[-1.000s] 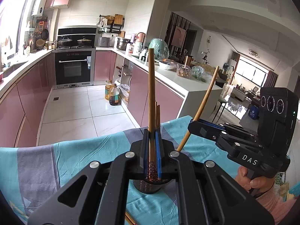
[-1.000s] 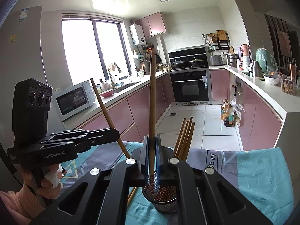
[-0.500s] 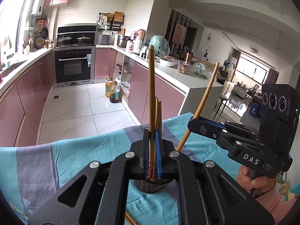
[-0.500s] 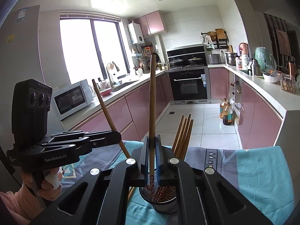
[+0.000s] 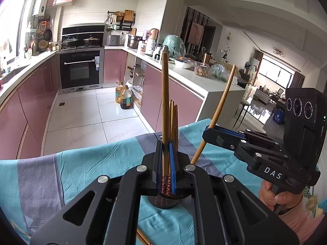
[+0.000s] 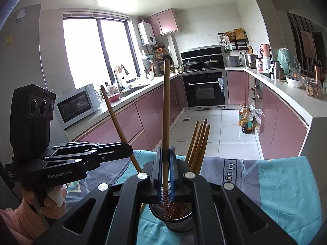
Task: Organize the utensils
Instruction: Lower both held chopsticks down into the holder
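Black oven (image 5: 81, 69), white microwave (image 6: 76, 105), oil bottles (image 5: 123, 95) on floor

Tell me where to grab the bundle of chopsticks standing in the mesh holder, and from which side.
Grip the bundle around its bare shafts, midway above the holder, probably coming level from the right in the right wrist view. The sticks stand near upright, pressed together and leaning right, so a sideways pinch should catch all; a held chopstick blocks the left.
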Available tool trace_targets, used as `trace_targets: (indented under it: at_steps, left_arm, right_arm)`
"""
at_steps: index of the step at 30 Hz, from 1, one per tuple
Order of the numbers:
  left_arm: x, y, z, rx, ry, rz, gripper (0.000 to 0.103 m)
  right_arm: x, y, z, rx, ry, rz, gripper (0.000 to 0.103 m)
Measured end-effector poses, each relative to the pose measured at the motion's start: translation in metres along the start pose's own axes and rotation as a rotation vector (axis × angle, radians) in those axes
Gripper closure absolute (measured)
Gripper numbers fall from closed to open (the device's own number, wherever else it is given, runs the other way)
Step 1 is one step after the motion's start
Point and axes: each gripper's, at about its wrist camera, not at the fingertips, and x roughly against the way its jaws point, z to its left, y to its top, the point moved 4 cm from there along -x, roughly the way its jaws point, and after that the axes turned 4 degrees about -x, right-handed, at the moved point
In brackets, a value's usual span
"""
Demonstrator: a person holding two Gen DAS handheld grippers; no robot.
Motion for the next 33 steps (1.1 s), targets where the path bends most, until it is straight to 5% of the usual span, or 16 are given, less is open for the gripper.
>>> trace_targets:
  at_steps: [33]
  left_arm:
    - [-0.019, -0.011, -0.001, -0.030, 0.008, 0.059, 0.096]
  right_arm:
    - [-0.018, -0.014, -0.005, -0.017, -0.004, 0.056, 0.097]
